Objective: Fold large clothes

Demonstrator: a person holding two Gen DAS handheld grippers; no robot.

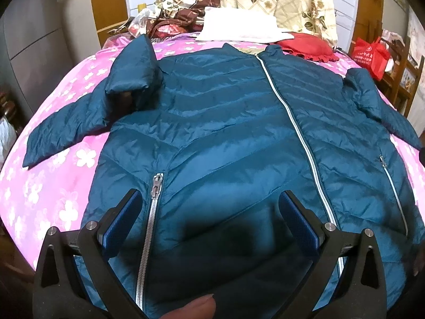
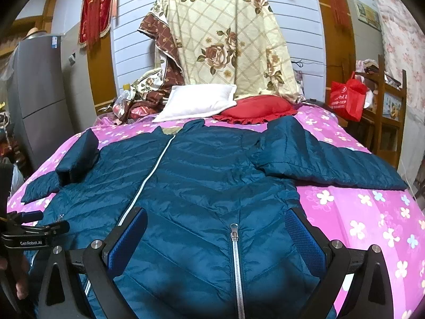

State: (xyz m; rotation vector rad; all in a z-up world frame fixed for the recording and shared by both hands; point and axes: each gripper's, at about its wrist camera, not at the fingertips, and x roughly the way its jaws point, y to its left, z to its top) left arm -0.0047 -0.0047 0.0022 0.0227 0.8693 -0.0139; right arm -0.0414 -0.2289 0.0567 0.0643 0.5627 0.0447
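A teal quilted jacket (image 1: 225, 122) lies face up and zipped on a pink flowered bed (image 1: 47, 186), collar toward the pillows; it also shows in the right wrist view (image 2: 207, 180). Its left sleeve (image 1: 63, 130) lies out to the side with a folded hump at the shoulder. Its right sleeve (image 2: 332, 159) stretches out to the right. My left gripper (image 1: 209, 199) is open and empty above the lower left front, by a pocket zipper (image 1: 154, 199). My right gripper (image 2: 216, 220) is open and empty above the lower right front, over the other pocket zipper (image 2: 235, 252).
A white pillow (image 2: 199, 101), a red cushion (image 2: 260, 109) and a floral quilt (image 2: 228, 42) sit at the bed's head. A red bag (image 2: 348, 98) hangs on a wooden rack at right. A grey fridge (image 2: 34, 93) stands at left. The left gripper's body (image 2: 29, 234) shows at left.
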